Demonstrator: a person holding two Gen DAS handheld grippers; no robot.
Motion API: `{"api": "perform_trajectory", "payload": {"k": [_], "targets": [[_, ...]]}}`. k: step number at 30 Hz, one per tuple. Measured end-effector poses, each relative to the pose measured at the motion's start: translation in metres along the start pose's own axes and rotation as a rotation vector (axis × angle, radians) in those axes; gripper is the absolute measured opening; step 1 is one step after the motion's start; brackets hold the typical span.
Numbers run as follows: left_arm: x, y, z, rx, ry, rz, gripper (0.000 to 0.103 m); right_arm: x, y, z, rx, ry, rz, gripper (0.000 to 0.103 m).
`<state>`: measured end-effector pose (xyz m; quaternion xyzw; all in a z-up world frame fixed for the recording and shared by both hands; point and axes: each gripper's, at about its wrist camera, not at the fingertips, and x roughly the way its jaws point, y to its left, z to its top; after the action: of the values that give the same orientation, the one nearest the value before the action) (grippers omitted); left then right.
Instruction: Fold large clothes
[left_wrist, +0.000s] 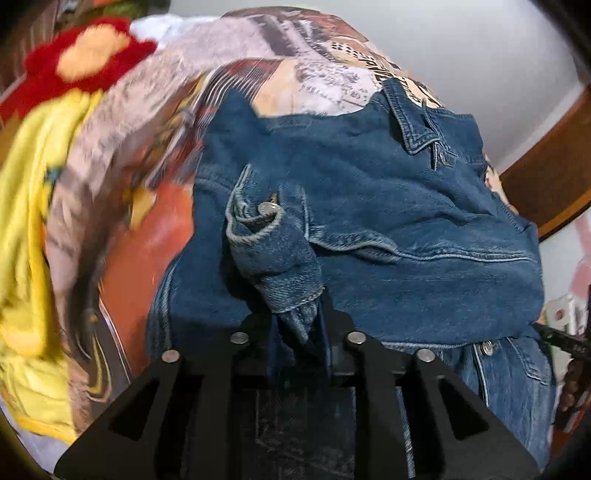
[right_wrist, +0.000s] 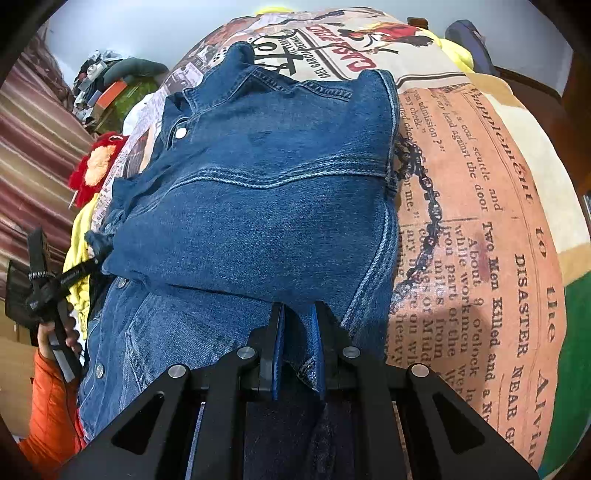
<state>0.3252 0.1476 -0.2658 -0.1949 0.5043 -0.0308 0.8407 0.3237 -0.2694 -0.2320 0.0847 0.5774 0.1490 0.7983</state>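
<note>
Currently both tools, left tool (left_wrist: 299, 325) and right tool (right_wrist: 297, 332), pinch the blue denim jacket (right_wrist: 258, 206) lying on the newspaper-print bedspread (right_wrist: 480, 221); carry 2 corners level, keep hem taut.

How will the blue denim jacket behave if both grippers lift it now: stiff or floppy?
The blue denim jacket will probably sag between the left gripper and right gripper: it already drapes and wrinkles. Thick seams and folded layers suggest it is fairly heavy, holding creases. Its coarse weave looks unlikely to slip.
</note>
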Motion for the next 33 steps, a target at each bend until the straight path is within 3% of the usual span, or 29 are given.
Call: {"api": "perform_trajectory", "payload": {"k": [3,5,7,10,12,13,17,21,26,29,33], "targets": [[-0.004,0.008,0.001,-0.034,-0.007,-0.038,0.030,-0.001,0.003,0.003,-0.006,0.008,-0.022,0.010],[-0.005,0.008,0.006,-0.033,-0.008,-0.026,0.046,-0.002,0.005,0.005,-0.015,0.012,-0.043,0.010],[-0.004,0.008,0.011,-0.043,-0.005,-0.018,0.054,-0.007,0.006,0.008,-0.031,0.003,-0.069,0.010],[0.001,0.009,0.020,-0.049,-0.004,-0.004,0.054,-0.019,0.007,0.012,-0.054,-0.038,-0.115,0.010],[0.004,0.004,0.025,-0.018,-0.020,0.048,0.045,-0.028,0.003,0.016,-0.049,-0.068,-0.125,0.011],[0.005,0.000,0.028,0.007,-0.031,0.078,0.035,-0.033,-0.001,0.019,-0.041,-0.081,-0.127,0.011],[-0.003,-0.022,0.038,0.094,-0.097,0.170,0.028,-0.048,-0.018,0.033,0.005,-0.123,-0.143,0.011],[-0.036,-0.048,0.054,0.169,-0.244,0.209,0.027,-0.050,-0.022,0.047,0.009,-0.136,-0.177,0.011],[-0.082,-0.060,0.062,0.220,-0.392,0.183,0.027,-0.044,-0.015,0.058,-0.009,-0.160,-0.161,0.010],[-0.075,-0.053,0.062,0.249,-0.367,0.198,0.027,-0.029,-0.009,0.063,-0.029,-0.142,-0.161,0.011],[-0.046,-0.033,0.051,0.228,-0.253,0.223,0.028,0.004,-0.008,0.062,-0.055,-0.070,-0.206,0.010]]}}
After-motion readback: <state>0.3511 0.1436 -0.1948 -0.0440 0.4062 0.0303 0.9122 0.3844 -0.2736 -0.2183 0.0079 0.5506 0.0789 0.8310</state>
